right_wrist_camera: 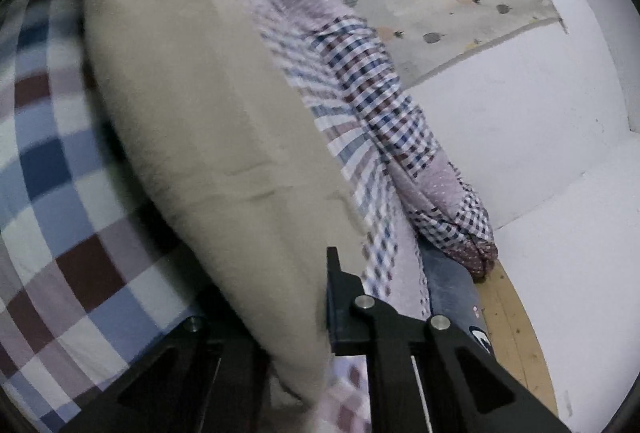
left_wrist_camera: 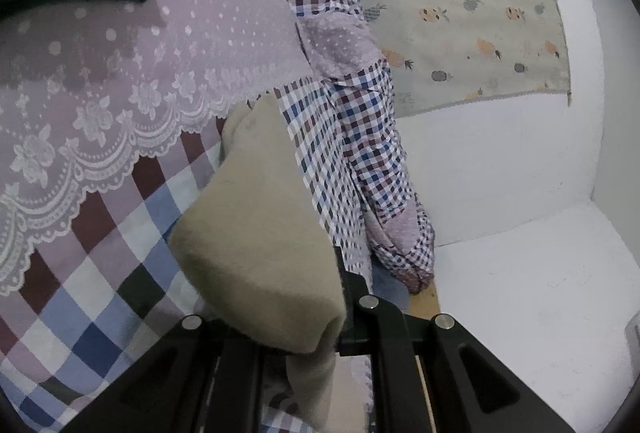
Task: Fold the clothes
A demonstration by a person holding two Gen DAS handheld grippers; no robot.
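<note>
The left gripper [left_wrist_camera: 338,317] is clamped on a beige garment [left_wrist_camera: 256,233]; the cloth fills the narrow gap between its fingers [left_wrist_camera: 352,297], bulges up and to the left of them, and a strip of it hangs down below the grip; only the right-hand finger shows, the other being covered by the fabric. In the right wrist view the same beige garment [right_wrist_camera: 208,105] stretches as a long band from the upper left down to the right gripper [right_wrist_camera: 320,317], whose fingers [right_wrist_camera: 340,297] are pressed together on its lower end; here too the cloth hides the left-hand finger, and the picture is blurred. The garment lies over a bed covered by a large-check bedspread [left_wrist_camera: 100,273] in blue, maroon, lilac and white; a lilac lace cloth [left_wrist_camera: 120,81] with a scalloped floral edge lies across it in the left view. Just beside the beige cloth, on its right, runs a rumpled small-check quilt [left_wrist_camera: 352,137] with lilac dotted patches, heaped along the edge of the bed. Beyond it is a white wall [left_wrist_camera: 500,161], and on this hangs a pale cloth printed with pineapples [left_wrist_camera: 460,13]; a strip of wooden floor [right_wrist_camera: 516,321] shows at the foot of the wall in the right view.
</note>
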